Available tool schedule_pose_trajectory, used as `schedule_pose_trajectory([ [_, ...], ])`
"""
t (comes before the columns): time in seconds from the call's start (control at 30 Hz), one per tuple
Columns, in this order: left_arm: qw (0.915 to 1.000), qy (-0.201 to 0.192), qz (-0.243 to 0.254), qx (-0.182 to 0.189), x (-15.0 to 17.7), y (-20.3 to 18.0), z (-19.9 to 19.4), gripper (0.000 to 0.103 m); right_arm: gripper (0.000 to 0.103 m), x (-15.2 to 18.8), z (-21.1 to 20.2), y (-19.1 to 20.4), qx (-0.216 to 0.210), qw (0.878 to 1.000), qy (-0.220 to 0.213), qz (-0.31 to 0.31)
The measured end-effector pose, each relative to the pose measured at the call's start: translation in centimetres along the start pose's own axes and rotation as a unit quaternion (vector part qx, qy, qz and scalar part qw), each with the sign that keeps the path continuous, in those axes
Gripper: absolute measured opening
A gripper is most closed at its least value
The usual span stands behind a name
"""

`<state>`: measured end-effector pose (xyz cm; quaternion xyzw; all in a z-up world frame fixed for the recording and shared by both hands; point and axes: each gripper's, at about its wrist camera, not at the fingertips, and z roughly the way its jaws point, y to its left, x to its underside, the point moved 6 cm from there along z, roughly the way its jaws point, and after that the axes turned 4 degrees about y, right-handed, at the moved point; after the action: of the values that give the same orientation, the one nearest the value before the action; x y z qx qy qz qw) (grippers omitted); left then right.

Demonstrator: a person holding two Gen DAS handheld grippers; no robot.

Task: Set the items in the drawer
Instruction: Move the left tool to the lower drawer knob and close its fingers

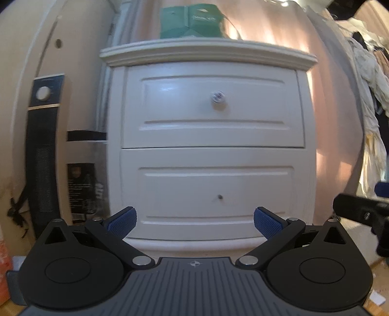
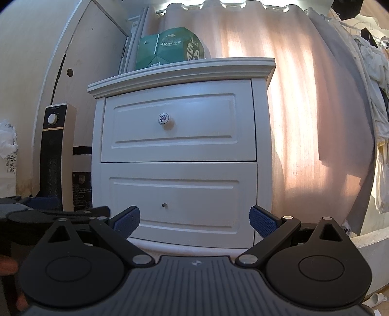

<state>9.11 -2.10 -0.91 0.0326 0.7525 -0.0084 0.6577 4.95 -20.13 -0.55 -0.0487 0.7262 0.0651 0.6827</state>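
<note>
Left wrist view: we face a white painted wooden nightstand (image 1: pixel 211 136) with two panelled drawers, which serves as our landmark. Our left gripper (image 1: pixel 194 221), black with blue ribbed pads (image 1: pixel 122 222), is held low before the nightstand's lower front with its fingers spread wide and nothing between them. The upper drawer (image 1: pixel 214 107) is closed and bears a round white ceramic knob with a blue pattern (image 1: pixel 218 96); the lower drawer (image 1: pixel 206 192), also closed, shows only a small dark stud (image 1: pixel 220 197) where a knob would sit. On top of the nightstand stands a green printed cardboard box (image 1: pixel 192 21). Left of the nightstand rises a tall black tower heater with a round white dial (image 1: pixel 45 145), and between the two stands a dark box (image 1: pixel 83 189). Behind and right of the nightstand hangs a pink striped curtain (image 1: pixel 335 97). At the right edge, level with the lower drawer, part of our right gripper (image 1: pixel 359 211) shows. Right wrist view: we see the nightstand from slightly to its right, and the right gripper (image 2: pixel 194 221) likewise has its fingers spread and empty before the lower drawer. Pale clothes (image 2: pixel 374 63) hang well to the right of the nightstand. No items to be stowed are visible in either view.
</note>
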Motion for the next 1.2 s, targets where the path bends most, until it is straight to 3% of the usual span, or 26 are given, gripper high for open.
schedule_pose_trajectory([
  [0.23,0.9998,-0.014,0.001,0.012,-0.6,-1.5,2.3,0.103,0.103,0.0,0.0,-0.8,0.012,1.000,0.002,-0.004],
  [0.53,0.9997,-0.011,0.019,0.002,-0.5,-3.9,7.7,0.103,0.103,0.3,0.2,-2.0,0.023,1.000,0.007,-0.003],
  [0.87,1.0000,-0.005,0.001,-0.008,0.3,-4.5,12.0,0.100,0.103,0.8,0.7,-3.2,0.032,0.999,0.014,-0.002],
  [1.13,0.9998,-0.005,0.005,-0.021,-0.2,-5.0,15.0,0.081,0.103,1.1,1.2,-3.6,0.032,0.999,0.017,-0.001],
  [1.2,0.9998,-0.006,0.005,-0.016,-0.2,-5.1,15.6,0.072,0.103,1.1,1.3,-3.7,0.033,0.999,0.018,-0.002],
])
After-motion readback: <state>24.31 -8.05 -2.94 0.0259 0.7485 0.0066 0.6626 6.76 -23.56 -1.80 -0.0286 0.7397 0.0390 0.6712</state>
